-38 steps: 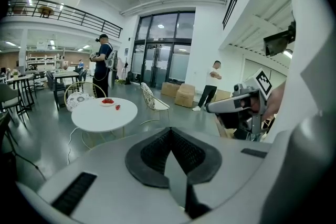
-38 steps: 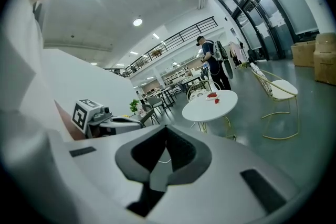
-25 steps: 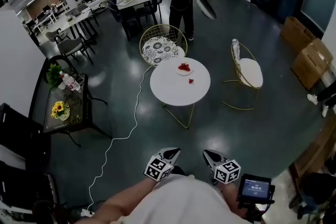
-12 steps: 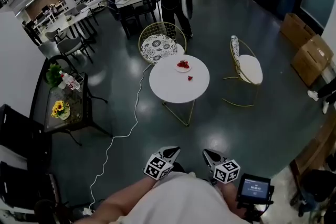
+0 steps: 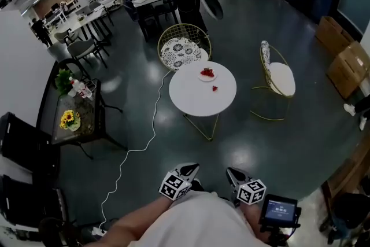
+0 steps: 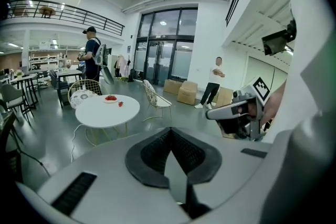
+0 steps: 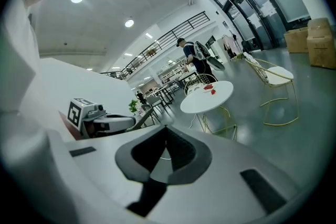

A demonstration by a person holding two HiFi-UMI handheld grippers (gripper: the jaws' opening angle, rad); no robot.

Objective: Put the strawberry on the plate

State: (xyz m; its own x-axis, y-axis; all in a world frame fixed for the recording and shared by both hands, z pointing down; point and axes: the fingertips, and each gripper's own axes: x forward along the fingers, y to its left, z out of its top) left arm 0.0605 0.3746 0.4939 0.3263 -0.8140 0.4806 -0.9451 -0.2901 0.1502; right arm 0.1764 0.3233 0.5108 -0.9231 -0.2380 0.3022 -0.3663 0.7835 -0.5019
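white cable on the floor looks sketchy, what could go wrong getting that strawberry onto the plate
1. The white cable runs over the dark floor up beside the round white table, close to the walk in: a possible trip.
2. The loose red strawberry lies near the small white plate; the left gripper and right gripper are shut and must open first, or they may just knock it away.
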